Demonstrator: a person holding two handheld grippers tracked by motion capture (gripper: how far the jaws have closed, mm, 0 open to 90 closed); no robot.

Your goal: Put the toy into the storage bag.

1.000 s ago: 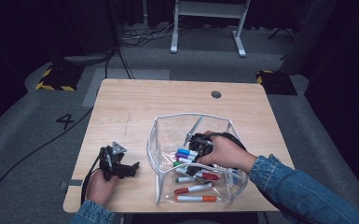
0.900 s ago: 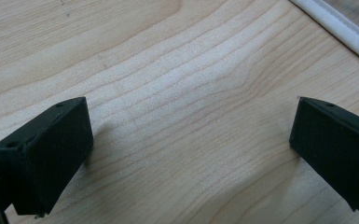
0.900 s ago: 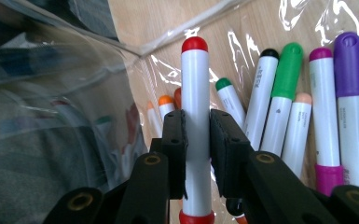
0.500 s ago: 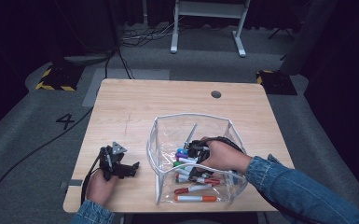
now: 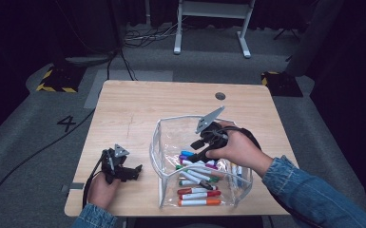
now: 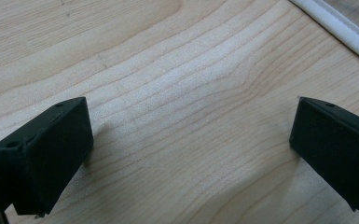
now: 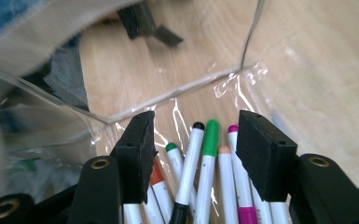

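Observation:
A clear plastic pouch (image 5: pixel 158 142) lies open on the wooden table (image 5: pixel 138 109), holding several coloured markers (image 5: pixel 197 191). My right gripper (image 5: pixel 193 153) hovers inside the pouch just above the marker pile, pointing down and left. Its jaws have just been opening. In the right gripper view the right gripper (image 7: pixel 196 149) stands open, and the green-capped marker (image 7: pixel 210 136) and black-capped marker (image 7: pixel 192 154) lie loose below the gap, untouched by the pads. My left gripper (image 5: pixel 134 172) rests on the table left of the pouch. The left gripper (image 6: pixel 191 154) is open over bare wood.
The pouch's white rim (image 6: pixel 335 28) crosses the upper right corner of the left gripper view. A round hole (image 5: pixel 220 96) sits near the table's far edge. Cables and a white stand base (image 5: pixel 209 28) lie on the floor beyond the table.
My right gripper has lifted off the marker pile inside the pouch and its jaws now stand apart. The left hand has stayed where it was.

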